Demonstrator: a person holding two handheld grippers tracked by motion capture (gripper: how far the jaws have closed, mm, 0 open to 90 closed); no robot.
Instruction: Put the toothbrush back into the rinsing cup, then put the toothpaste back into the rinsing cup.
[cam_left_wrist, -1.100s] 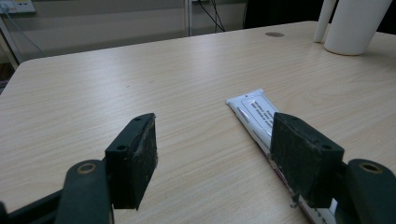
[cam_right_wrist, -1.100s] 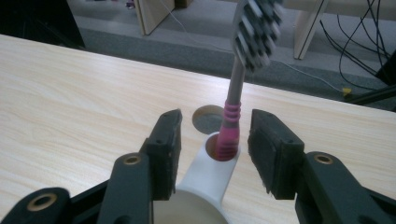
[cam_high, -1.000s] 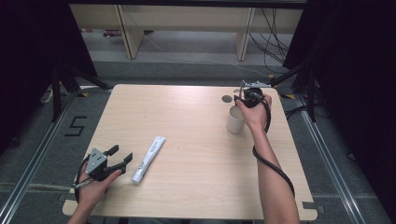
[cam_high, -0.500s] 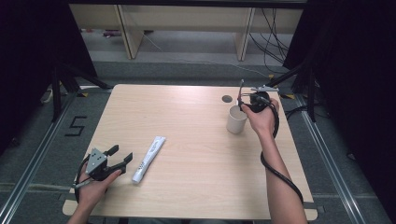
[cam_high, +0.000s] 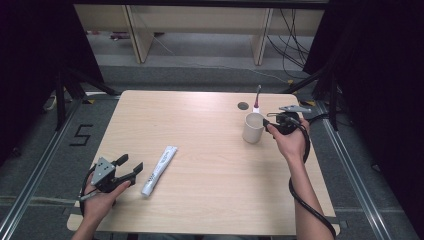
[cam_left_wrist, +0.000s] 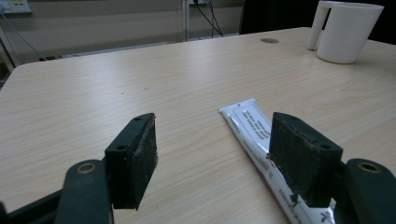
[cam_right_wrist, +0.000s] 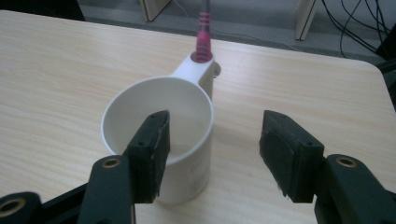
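Note:
A white cup (cam_high: 253, 128) stands at the table's right, with a pink-handled toothbrush (cam_high: 257, 96) upright in its handle. My right gripper (cam_high: 270, 121) is just to the right of the cup, held level and pointing at it. It is open, its jaws have just been opening, and nothing lies between them. In the right gripper view the cup (cam_right_wrist: 159, 140) and toothbrush (cam_right_wrist: 203, 32) sit just beyond the gripper (cam_right_wrist: 212, 149). A white toothpaste tube (cam_high: 159, 163) lies at the front left. My left gripper (cam_high: 131, 164) is open beside it, with the tube (cam_left_wrist: 254, 135) passing under one jaw.
The wooden table (cam_high: 200, 200) has a small round cable hole (cam_high: 243, 105) behind the cup. Shelving and cables stand on the floor beyond the far edge. A floor mark reading 5 (cam_high: 80, 134) lies to the left of the table.
My right gripper has drawn back to the right from over the cup and has opened wider, and the toothbrush stands free in the cup's handle. The left gripper has stayed still.

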